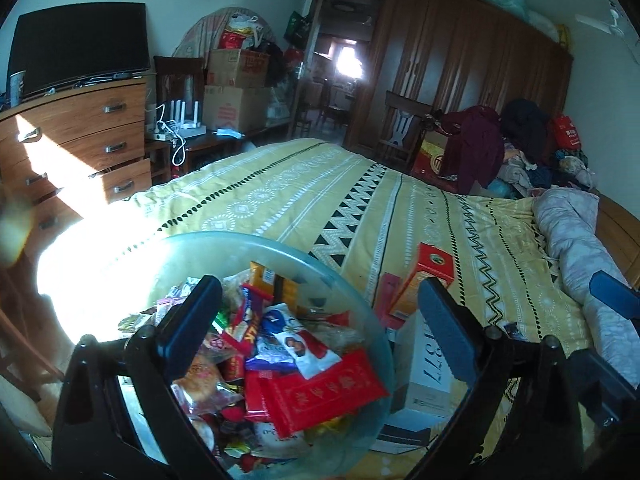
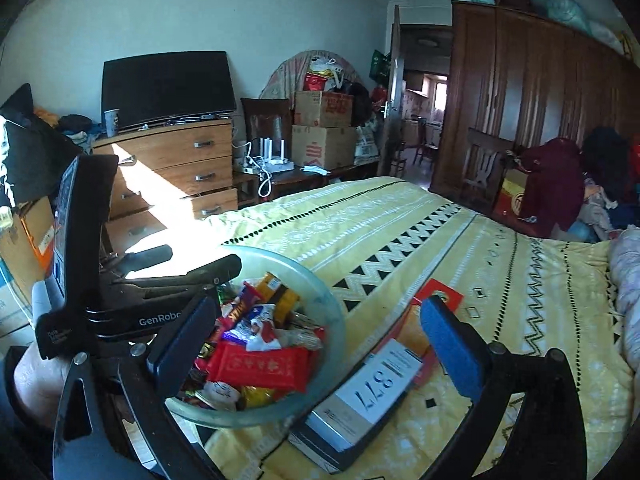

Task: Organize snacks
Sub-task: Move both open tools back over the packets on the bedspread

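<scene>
1. The left hand-held gripper [image 1: 320, 320], black with dark flat pads, stands wide open with nothing gripped; its jaws frame the snacks from above.
2. Under its left jaw sits the round translucent pale-green glass bowl [image 1: 360, 292], heaped with glossy crinkled snack wrappers [image 1: 280, 344]; a flat red packet with gold print [image 1: 332, 392] lies on top.
3. Right of the bowl, beneath the right jaw, a white cardboard box printed "1877" [image 1: 424, 364] touches a tall orange-red carton [image 1: 424, 280].
4. All rest on the yellow patterned cotton bedspread [image 1: 400, 208].
5. The right hand-held gripper [image 2: 316, 336], blue-padded, is likewise spread wide and empty, bowl [image 2: 332, 308] by its left jaw, white box [image 2: 376, 388] between the jaws.
6. Only the right view shows the other tool's black body and a hand [image 2: 36, 380] at far left; only the left shows the rolled lilac quilt [image 1: 580, 256] at right.
</scene>
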A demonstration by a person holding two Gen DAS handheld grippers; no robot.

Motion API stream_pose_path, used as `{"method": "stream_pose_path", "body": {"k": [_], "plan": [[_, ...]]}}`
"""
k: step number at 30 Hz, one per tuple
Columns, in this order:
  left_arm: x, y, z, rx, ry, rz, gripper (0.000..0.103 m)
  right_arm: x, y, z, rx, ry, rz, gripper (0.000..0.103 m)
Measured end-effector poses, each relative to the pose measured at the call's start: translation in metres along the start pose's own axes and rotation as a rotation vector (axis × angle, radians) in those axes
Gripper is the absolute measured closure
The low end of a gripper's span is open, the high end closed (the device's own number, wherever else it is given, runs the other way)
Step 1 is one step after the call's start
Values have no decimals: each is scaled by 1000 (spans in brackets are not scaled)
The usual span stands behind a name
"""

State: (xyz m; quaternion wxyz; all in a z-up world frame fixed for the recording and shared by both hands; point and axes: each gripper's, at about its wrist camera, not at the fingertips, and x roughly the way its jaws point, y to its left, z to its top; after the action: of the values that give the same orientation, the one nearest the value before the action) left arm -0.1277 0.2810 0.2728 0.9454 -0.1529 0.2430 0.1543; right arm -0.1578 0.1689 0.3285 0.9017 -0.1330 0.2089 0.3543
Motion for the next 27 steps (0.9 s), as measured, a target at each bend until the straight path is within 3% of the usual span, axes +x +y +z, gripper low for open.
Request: {"method": "stream_pose_path", "body": {"k": [13, 19, 23, 27], "plan": [[-4, -95, -25, 154, 5, -87, 4, -62, -81, -66, 184, 9, -53, 0], [9, -147, -55, 252, 59, -145, 3, -79, -133, -154, 326, 116, -120, 0], [25, -201, -87, 368, 130, -221, 3, -83, -168, -234, 466, 252, -151, 0], [56, -254, -122, 461, 236, -286, 4, -95, -197, -284, 578, 301, -167, 0]]}}
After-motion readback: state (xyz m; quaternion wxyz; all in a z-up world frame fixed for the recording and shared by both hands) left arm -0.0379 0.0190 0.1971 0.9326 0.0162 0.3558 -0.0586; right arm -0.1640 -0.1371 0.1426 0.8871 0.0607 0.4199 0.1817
